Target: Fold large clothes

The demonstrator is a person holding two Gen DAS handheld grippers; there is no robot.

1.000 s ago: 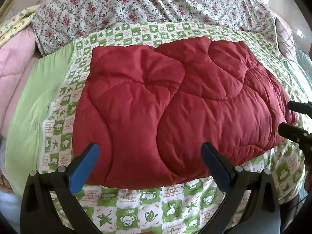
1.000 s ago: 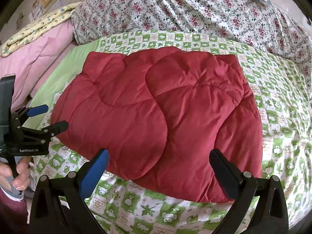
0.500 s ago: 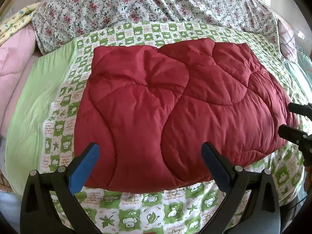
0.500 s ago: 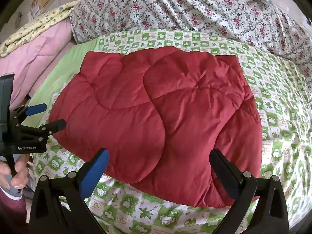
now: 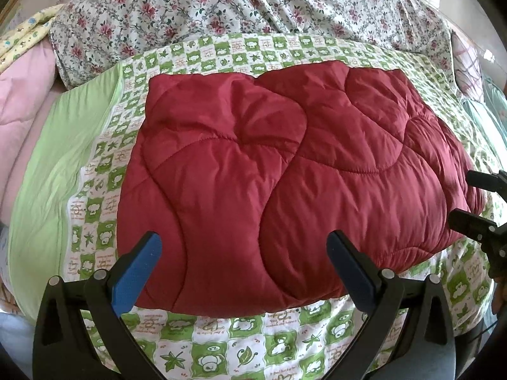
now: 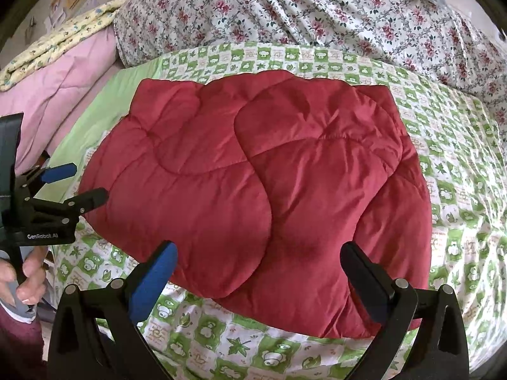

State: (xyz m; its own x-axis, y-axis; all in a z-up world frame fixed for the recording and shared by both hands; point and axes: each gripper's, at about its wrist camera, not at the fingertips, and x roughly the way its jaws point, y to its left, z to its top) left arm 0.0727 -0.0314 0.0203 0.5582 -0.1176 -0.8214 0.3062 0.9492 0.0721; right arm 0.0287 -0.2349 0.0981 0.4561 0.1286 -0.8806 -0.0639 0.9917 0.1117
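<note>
A dark red quilted garment (image 5: 285,177) lies folded into a thick rectangle on the green-and-white checked bedsheet (image 5: 240,348). In the right wrist view the same red garment (image 6: 259,196) fills the middle. My left gripper (image 5: 244,247) hovers open over the garment's near edge, nothing between its fingers; it also shows at the left edge as the left gripper (image 6: 82,183). My right gripper (image 6: 259,259) is open above the garment's near right part, holding nothing, and shows as the right gripper (image 5: 469,196) beside the garment's right end.
A floral quilt (image 5: 253,3) is heaped behind the sheet. A pink quilt (image 6: 57,95) with a yellow blanket (image 6: 63,38) on it lies at the left. A plain green strip of sheet (image 5: 63,164) borders the left side. A person's hand (image 6: 25,275) holds the left gripper's handle.
Both grippers have drifted slightly forward over the red garment, which sits a little lower in each view. Both stay open; the garment has not moved.
</note>
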